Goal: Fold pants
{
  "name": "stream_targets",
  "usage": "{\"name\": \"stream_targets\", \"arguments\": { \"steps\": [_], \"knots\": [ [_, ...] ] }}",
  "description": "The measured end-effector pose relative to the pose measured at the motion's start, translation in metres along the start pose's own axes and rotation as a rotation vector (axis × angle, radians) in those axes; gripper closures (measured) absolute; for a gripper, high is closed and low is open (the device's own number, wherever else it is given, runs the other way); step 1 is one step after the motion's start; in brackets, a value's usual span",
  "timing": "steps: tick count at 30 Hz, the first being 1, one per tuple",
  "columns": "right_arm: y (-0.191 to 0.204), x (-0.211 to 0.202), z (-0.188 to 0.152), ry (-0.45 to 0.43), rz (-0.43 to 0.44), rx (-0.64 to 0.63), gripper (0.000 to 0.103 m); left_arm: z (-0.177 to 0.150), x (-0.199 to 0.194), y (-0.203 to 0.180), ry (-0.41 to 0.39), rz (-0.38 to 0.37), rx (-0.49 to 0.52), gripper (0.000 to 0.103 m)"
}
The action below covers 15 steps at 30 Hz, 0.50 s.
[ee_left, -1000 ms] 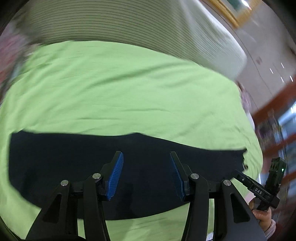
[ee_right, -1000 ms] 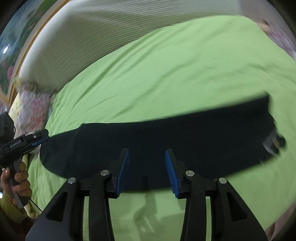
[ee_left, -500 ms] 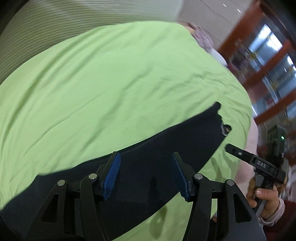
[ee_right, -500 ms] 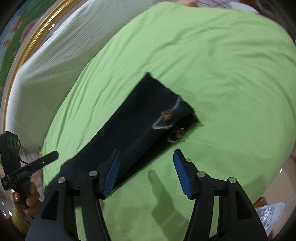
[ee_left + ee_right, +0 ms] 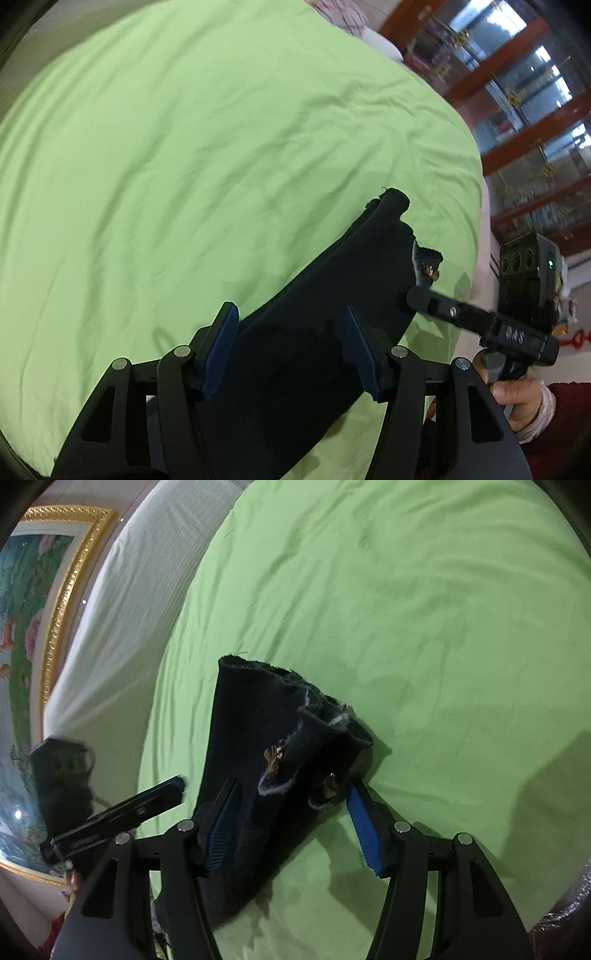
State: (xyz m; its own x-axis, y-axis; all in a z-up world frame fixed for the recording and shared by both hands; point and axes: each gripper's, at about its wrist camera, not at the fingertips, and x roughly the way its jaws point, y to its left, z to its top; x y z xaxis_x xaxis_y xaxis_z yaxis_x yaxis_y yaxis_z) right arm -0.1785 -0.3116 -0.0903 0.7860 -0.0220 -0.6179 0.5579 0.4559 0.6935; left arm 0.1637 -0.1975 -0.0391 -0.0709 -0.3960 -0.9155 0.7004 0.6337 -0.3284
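Dark navy pants (image 5: 332, 295) lie as a long folded strip on the green bedsheet (image 5: 184, 147). The waist end, with gold buttons (image 5: 273, 757), points up the picture in the right wrist view. My left gripper (image 5: 291, 350) hovers over the strip a little back from the waist; its jaws are opening and the pads are clear of the cloth. My right gripper (image 5: 291, 827) stands open astride the waist end of the pants (image 5: 243, 720), its pads off the fabric. One right-gripper finger (image 5: 443, 310) shows beside the waist, held by a hand (image 5: 517, 398).
The sheet's edge (image 5: 476, 221) drops off just past the waist. A wood-and-glass cabinet (image 5: 535, 110) stands beyond it. A white ribbed cover (image 5: 129, 590) and a gold-framed picture (image 5: 55, 590) lie at the head of the bed. Bare green sheet spreads beyond the pants.
Both grippers have rolled and travelled along the strip to its waist end, which now fills both views. The right jaws have spread wider. The two grippers now sit close together.
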Motion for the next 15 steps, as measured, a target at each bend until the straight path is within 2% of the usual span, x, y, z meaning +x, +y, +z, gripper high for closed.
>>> {"name": "stream_targets", "arguments": {
  "steps": [3, 4, 5, 7, 10, 15],
  "knots": [
    [-0.004, -0.002, 0.004, 0.009, 0.021, -0.007, 0.045, 0.017, 0.022, -0.01, 0.051, -0.029, 0.03, 0.043],
    [-0.005, -0.003, 0.006, 0.012, 0.017, -0.018, 0.053, 0.023, 0.029, -0.014, 0.068, -0.036, 0.047, 0.043],
    [-0.003, 0.001, 0.009, 0.015, 0.014, -0.03, 0.069, 0.026, 0.034, -0.017, 0.079, -0.036, 0.057, 0.043],
    [-0.011, 0.0, 0.013, 0.03, -0.003, -0.047, 0.092, 0.034, 0.046, -0.023, 0.112, -0.042, 0.078, 0.043],
    [-0.019, -0.008, 0.02, 0.018, 0.02, -0.039, 0.092, 0.044, 0.059, -0.033, 0.149, -0.061, 0.102, 0.043],
    [-0.018, -0.01, 0.021, 0.023, 0.025, -0.078, 0.092, 0.06, 0.082, -0.047, 0.192, -0.106, 0.134, 0.052]
  ]
}}
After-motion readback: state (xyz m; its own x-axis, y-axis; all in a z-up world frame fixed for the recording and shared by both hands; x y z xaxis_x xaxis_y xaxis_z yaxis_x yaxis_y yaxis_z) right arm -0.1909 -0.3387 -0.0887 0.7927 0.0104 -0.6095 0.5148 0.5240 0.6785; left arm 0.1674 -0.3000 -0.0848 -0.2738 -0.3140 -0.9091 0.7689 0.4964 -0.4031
